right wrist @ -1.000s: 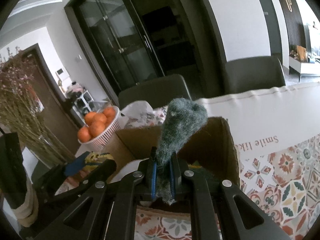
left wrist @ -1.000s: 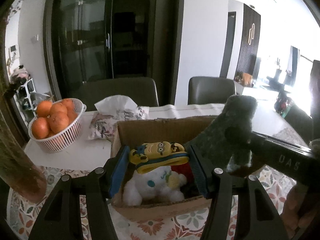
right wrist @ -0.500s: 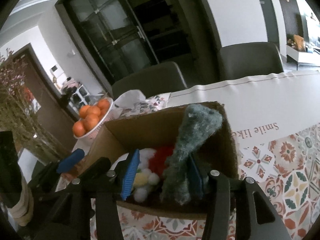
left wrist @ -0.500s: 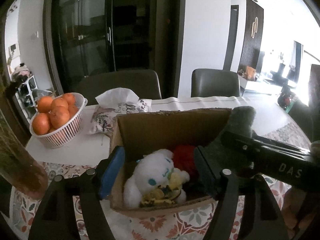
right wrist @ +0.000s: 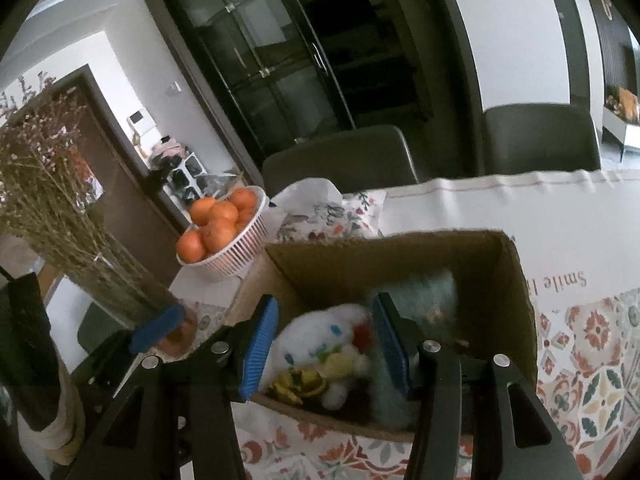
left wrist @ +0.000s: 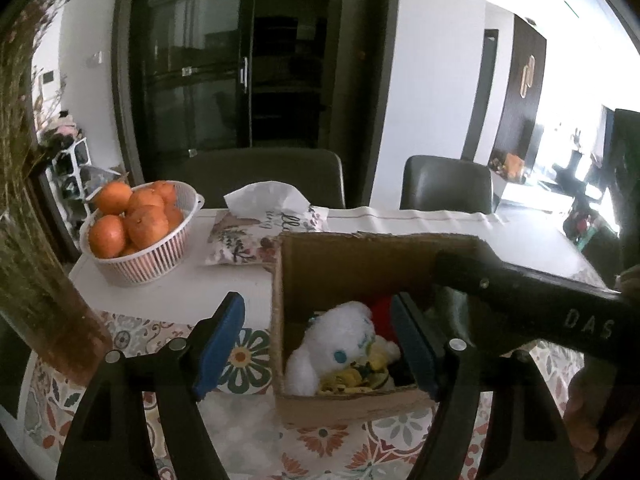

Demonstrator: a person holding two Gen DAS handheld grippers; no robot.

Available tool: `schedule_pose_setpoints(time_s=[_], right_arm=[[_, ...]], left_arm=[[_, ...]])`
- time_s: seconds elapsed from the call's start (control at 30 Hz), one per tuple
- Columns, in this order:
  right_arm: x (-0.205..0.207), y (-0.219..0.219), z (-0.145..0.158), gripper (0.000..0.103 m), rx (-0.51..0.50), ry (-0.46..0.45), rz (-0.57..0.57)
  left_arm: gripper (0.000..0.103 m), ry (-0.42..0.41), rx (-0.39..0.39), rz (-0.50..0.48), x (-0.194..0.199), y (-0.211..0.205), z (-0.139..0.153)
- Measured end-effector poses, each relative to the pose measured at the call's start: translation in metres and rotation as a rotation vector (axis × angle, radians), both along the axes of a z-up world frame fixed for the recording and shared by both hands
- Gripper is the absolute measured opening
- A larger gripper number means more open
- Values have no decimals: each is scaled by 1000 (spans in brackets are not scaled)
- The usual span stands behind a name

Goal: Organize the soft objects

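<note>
Both tongs, left (left wrist: 320, 344) and right (right wrist: 324, 340), hang open and empty over a cardboard box (right wrist: 516, 292) on the tabletop (left wrist: 168, 292); a white plush (left wrist: 336, 348) lies inside, a grey-green toy (right wrist: 420, 296) half-hidden behind the right tongs; beyond, oranges (left wrist: 132, 212).

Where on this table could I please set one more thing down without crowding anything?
The plain white tablecloth behind the cardboard box, toward the chairs, lies bare, as does the patterned cloth on the box's right. A smaller bare patch sits between the orange basket and the box. The box interior is crowded with soft toys; the tissue pouch fills the spot behind the box's left corner.
</note>
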State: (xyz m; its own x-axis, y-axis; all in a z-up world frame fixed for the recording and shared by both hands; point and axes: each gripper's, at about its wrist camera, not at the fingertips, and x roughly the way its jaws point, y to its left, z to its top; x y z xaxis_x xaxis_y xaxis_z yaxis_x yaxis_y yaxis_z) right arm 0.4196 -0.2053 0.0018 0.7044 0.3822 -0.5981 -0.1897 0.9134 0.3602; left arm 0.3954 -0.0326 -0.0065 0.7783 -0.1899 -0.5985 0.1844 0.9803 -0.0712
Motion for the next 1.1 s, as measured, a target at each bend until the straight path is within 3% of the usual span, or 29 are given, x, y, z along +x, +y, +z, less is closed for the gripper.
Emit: schedule_pose_setpoints(time_s=[0.5, 0.57, 1.1], right_arm=[[-41, -7, 25, 52, -90, -67, -113], [-51, -9, 29, 57, -102, -80, -132], [-155, -19, 63, 69, -189, -163, -265]], left_arm=[[78, -35, 17, 45, -33, 7, 20], [79, -48, 25, 53, -43, 6, 25], [86, -139, 48, 82, -140, 10, 64]])
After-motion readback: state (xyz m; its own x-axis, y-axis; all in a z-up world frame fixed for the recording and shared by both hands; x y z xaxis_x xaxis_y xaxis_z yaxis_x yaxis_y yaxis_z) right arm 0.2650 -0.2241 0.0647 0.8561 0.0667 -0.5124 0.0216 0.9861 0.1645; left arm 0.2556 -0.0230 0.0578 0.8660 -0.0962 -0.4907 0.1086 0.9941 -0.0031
